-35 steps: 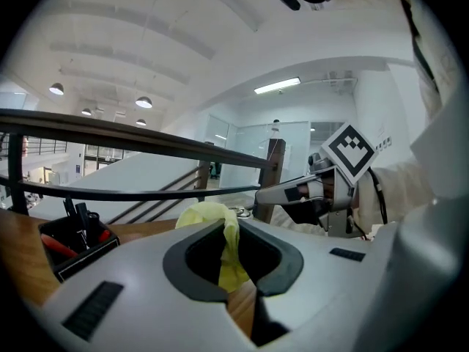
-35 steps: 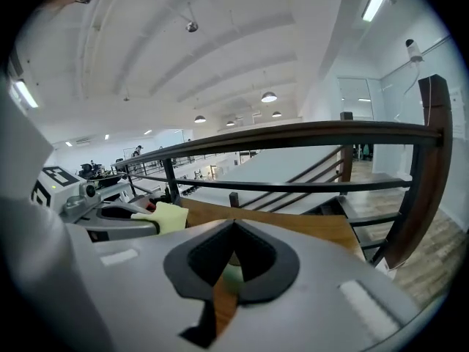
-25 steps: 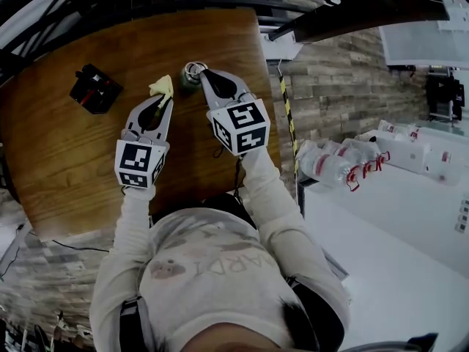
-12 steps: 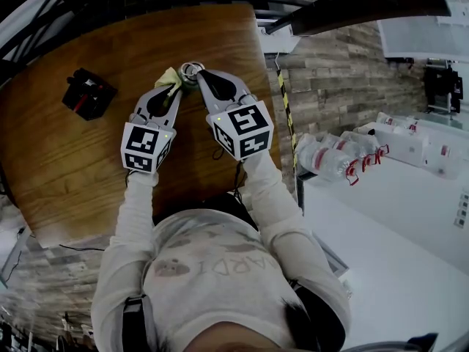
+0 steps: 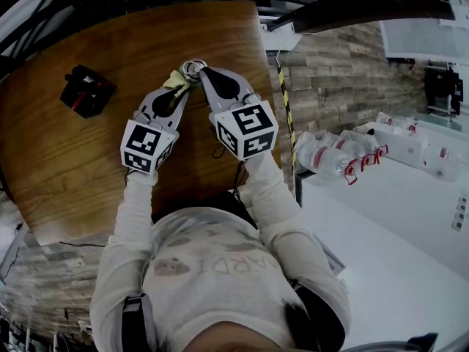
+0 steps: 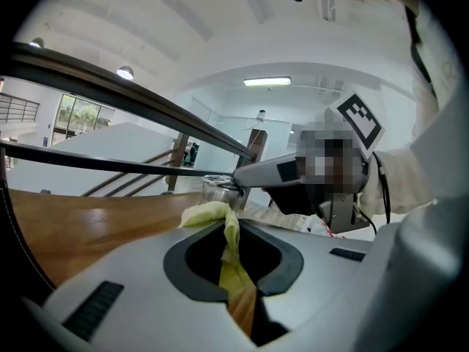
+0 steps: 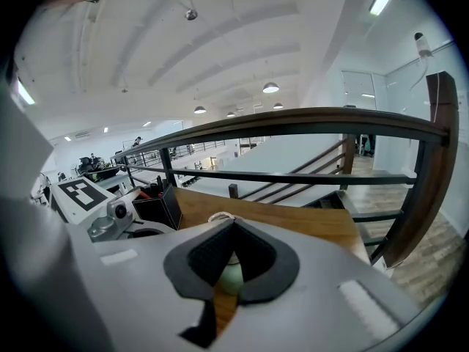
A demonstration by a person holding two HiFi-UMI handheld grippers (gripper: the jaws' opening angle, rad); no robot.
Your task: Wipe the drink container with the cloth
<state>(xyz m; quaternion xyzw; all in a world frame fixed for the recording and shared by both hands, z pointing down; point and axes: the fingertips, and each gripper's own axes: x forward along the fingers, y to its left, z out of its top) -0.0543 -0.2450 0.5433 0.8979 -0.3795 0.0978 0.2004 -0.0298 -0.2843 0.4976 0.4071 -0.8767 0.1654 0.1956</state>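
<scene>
The drink container (image 5: 193,69), a small greenish can with a metal rim, stands near the far edge of the wooden table (image 5: 88,160). My right gripper (image 5: 203,72) is shut on its top; in the right gripper view the greenish body (image 7: 231,277) shows in the hollow between the jaws. My left gripper (image 5: 182,85) is shut on a yellow cloth (image 5: 174,78), which it presses against the container's left side. In the left gripper view the cloth (image 6: 229,233) hangs between the jaws, bunched just before the container (image 6: 218,191).
A black box (image 5: 86,92) with red parts sits on the table to the left, also in the right gripper view as the black box (image 7: 157,205). A dark metal railing (image 7: 308,119) runs behind the table's far edge. Packed bottles (image 5: 344,160) lie on a white surface at right.
My left gripper has carried the cloth up and to the right until it meets the container. The right gripper has kept its hold on the container, barely shifting.
</scene>
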